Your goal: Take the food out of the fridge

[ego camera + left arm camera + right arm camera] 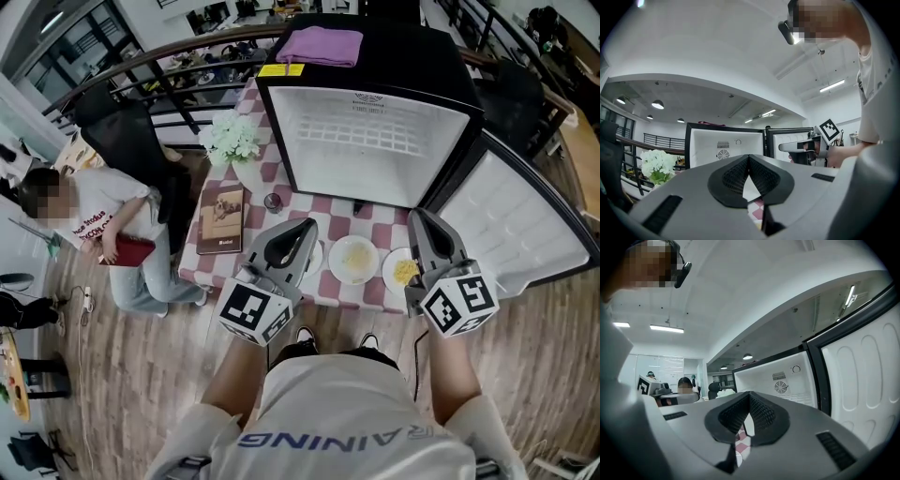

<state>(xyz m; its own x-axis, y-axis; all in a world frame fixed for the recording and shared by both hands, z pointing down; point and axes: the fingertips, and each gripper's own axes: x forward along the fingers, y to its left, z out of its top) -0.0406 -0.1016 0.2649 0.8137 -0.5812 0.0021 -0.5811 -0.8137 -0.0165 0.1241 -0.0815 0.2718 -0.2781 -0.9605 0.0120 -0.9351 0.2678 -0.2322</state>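
Left hand-held gripper (302, 228), right hand-held gripper (421, 220): jaws together.

Mini fridge (375, 141) stands on the table (274, 173), its door (511, 220) swung open to the right and a folded cloth (321, 45) on top; before it lie one plate of food (353, 259) and a second plate (403, 270) right of it, flowers (234, 139) left of the fridge, a book (221, 220) nearer.

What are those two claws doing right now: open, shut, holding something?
Left gripper: shut, holding nothing.
Right gripper: shut, holding nothing.
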